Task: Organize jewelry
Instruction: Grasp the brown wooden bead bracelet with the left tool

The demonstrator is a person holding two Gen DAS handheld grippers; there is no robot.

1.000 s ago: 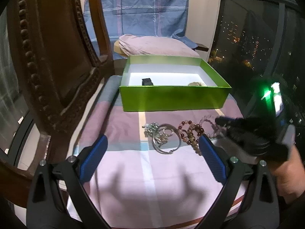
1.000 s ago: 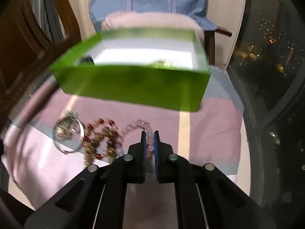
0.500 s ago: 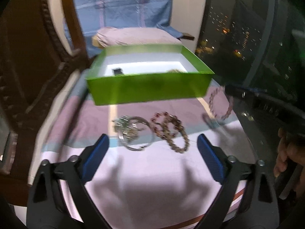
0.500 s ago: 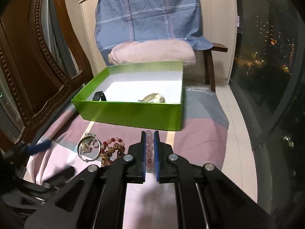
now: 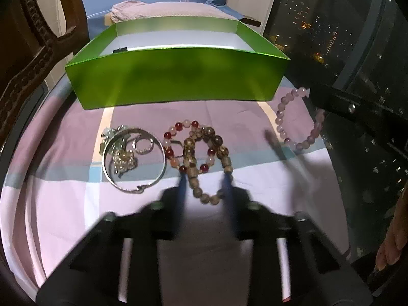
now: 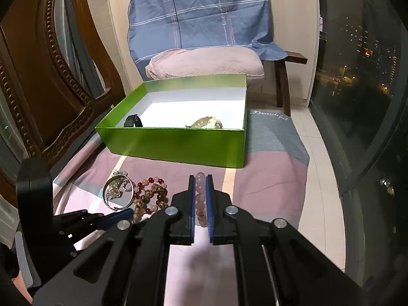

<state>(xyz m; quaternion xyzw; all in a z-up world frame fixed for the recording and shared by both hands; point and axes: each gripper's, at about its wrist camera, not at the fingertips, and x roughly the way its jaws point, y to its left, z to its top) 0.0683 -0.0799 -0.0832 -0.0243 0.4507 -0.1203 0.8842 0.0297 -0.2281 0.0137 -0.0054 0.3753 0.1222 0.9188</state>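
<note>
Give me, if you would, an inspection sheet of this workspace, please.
Surface: striped cloth, flat.
Job's things: green box holding a black item and a pale piece; silver bangle, red-and-pink bracelet and brown bead bracelet lying in front of it.
Clutter: nothing seen.
Tongs: left tongs have just been closing, blurred, the brown bead bracelet's near loop between them, not visibly squeezed; right tongs shut on pink bead bracelet.
Cables: nothing seen.
Surroundings: carved wooden chair, cushion, night window.

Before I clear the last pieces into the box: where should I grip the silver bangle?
Probably the silver bangle by its bare near-left rim, coming straight down from above, one pad inside the ring and one outside. It lies flat on the cloth; small chains crowd its middle and beads its right edge.
</note>
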